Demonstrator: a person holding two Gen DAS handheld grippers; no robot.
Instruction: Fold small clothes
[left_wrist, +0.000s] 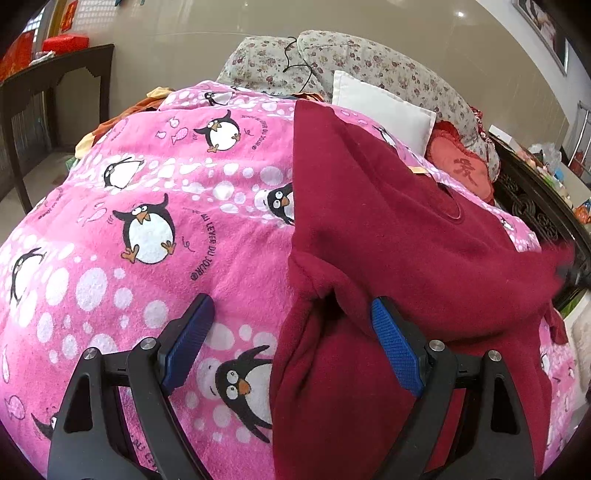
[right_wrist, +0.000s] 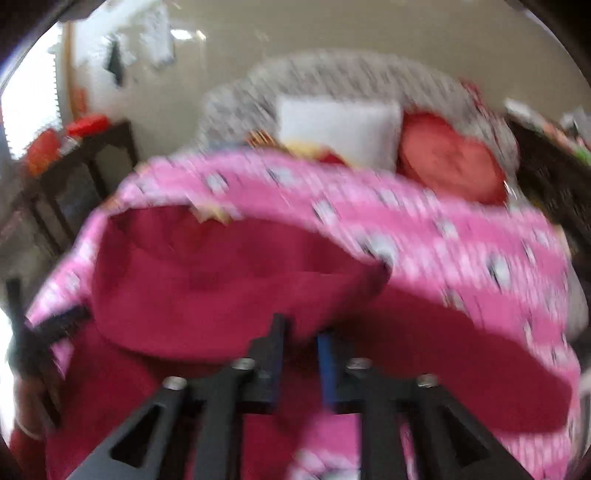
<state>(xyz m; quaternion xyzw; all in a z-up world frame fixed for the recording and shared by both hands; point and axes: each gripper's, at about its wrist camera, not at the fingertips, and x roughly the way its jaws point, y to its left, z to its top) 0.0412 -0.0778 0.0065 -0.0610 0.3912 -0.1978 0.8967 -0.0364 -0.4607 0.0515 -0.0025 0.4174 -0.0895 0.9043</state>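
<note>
A dark red fleece top (left_wrist: 399, 236) lies spread on a pink penguin blanket (left_wrist: 155, 221) covering a bed, filling the right half of the left wrist view, its round neckline (left_wrist: 452, 206) facing the far end. The left gripper (left_wrist: 291, 332) hovers low over the top's near left edge with its jaws spread wide: the left blue pad (left_wrist: 188, 343) is over bare blanket, the right pad (left_wrist: 397, 347) sits against a raised fold of the fleece, and nothing is pinched between them. At the top's far right edge a dark blurred shape meets the cloth. The right wrist view is smeared by motion; the right gripper (right_wrist: 301, 354) has its jaws close together with only a narrow gap, and red cloth (right_wrist: 236, 288) sits right at the tips, but I cannot tell whether they are pinching it. Behind the blanket sit a white pillow (left_wrist: 384, 107), a red heart cushion (left_wrist: 461, 170) and a floral bolster (left_wrist: 369, 59). A dark wooden table (left_wrist: 55, 77) stands at the left.
</note>
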